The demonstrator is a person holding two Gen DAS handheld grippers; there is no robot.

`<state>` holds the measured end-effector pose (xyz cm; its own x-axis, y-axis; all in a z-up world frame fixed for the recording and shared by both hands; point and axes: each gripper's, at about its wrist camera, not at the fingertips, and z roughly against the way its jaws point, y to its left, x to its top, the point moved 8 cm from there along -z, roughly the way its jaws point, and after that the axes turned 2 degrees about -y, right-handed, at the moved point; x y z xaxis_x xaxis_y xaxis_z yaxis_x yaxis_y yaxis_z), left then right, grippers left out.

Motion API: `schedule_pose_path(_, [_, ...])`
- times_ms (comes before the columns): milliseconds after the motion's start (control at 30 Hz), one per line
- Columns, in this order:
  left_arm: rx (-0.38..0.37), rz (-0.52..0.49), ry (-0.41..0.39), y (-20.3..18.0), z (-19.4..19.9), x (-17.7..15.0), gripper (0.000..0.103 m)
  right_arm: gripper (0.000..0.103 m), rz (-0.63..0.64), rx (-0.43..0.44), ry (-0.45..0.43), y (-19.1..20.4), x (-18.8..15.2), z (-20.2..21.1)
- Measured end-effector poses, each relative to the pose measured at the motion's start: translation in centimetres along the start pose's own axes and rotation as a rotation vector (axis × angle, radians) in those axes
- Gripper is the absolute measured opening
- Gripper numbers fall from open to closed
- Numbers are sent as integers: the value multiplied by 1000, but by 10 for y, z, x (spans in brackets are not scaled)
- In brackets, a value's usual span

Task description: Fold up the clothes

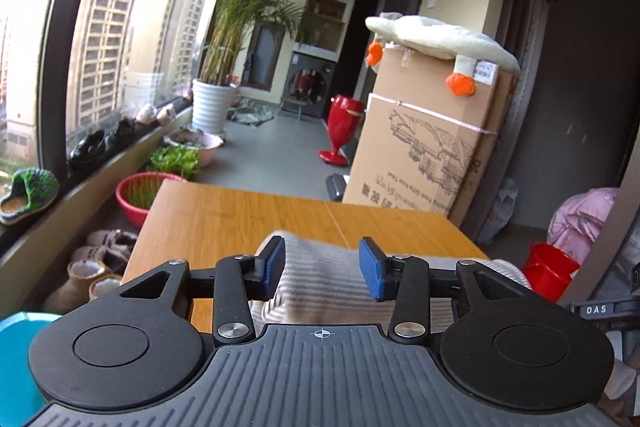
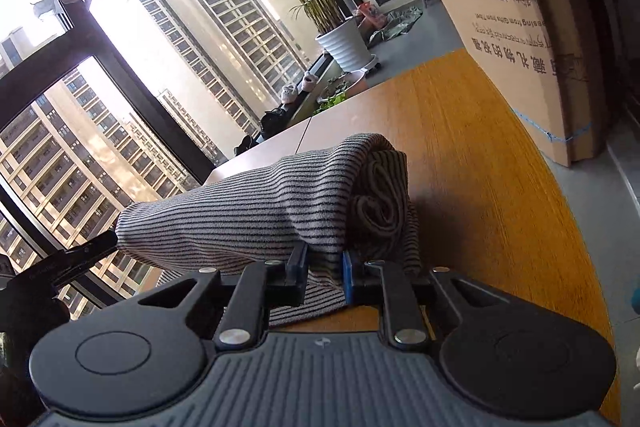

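R tongs [image 2: 325,269] are clamped on the near edge of the striped knit top [image 2: 256,211], which lies bunched on the wooden table [image 2: 480,155]. L tongs [image 1: 322,269] stand apart over the same cloth [image 1: 320,283], pads not pressing. My advice: keep R's pinch, get L onto the far corner, pull flat before creasing. The roll's long axis runs L–R across the table, open coiled end to the right.

A lived-in home balcony high in an apartment block — tall windows [image 1: 60,39] along the left of the frame look onto residential towers. A potted palm [image 1: 240,27], slippers [image 1: 28,191] on the sill at lower left, a washing machine [image 1: 310,83] at centre and a plush goose [image 1: 436,39] atop a cardboard box [image 1: 424,147] — all domestic clutter.
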<state>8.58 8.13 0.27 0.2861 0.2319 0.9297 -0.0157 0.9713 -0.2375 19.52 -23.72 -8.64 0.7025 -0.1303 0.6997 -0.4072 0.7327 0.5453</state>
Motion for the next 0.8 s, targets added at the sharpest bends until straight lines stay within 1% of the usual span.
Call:
schedule_pose_path(67, [-44,-5,-61,-19,0,18,62,16,35,-22,-5,4,-3,0])
schedule_pose_path(100, [-74,-5,-46,-27,-5,17,71,16,50,-31,-5,6,-7,1])
schedule_pose_path(133, [-82,-9,-5,-31,-14,6,76,16,63,-38,-3,8,-10,2])
schedule_pose_path(200, [-97,-16,77,-38,-32,-15,75,16,69,-47,7,9,-19,6])
schedule_pose_path(233, [-104,-20,118,-42,-40,-26,68,16,74,-53,11,11,-24,9])
schedule_pose_path(300, [-106,14,203,-38,-53,-53,65,16,94,-70,13,11,-29,14])
schedule_pose_path(333, [-103,32,225,-33,-53,-64,64,17,113,-84,11,11,-30,18])
schedule_pose_path(400, [-105,48,239,-28,-48,-73,63,17,174,-121,-11,14,-27,29])
schedule_pose_path(433, [-107,56,244,-25,-45,-77,63,17,191,-123,-30,17,-23,35])
schedule_pose_path(500, [-109,66,251,-22,-41,-80,63,19,212,-97,-103,30,-7,48])
schedule_pose_path(533, [-107,66,252,-22,-41,-81,63,22,224,-83,-136,37,1,53])
schedule_pose_path(567, [-106,66,254,-21,-41,-82,63,30,238,-62,-162,45,9,54])
schedule_pose_path(600, [-103,63,254,-21,-40,-82,63,36,250,-43,-179,53,15,53])
schedule_pose_path(633, [-100,52,247,-23,-38,-80,63,48,255,-32,-169,59,17,46])
schedule_pose_path(667, [-100,35,229,-25,-34,-76,63,55,260,-28,-152,62,16,38])
schedule_pose_path(700, [-99,18,211,-27,-29,-71,64,55,266,-48,-114,61,10,25])
schedule_pose_path(767, [-99,-16,175,-32,-20,-61,71,55,284,-94,-45,59,-5,1])
schedule_pose_path(800, [-92,-32,164,-33,-17,-58,77,55,312,-132,-40,55,-13,-6])
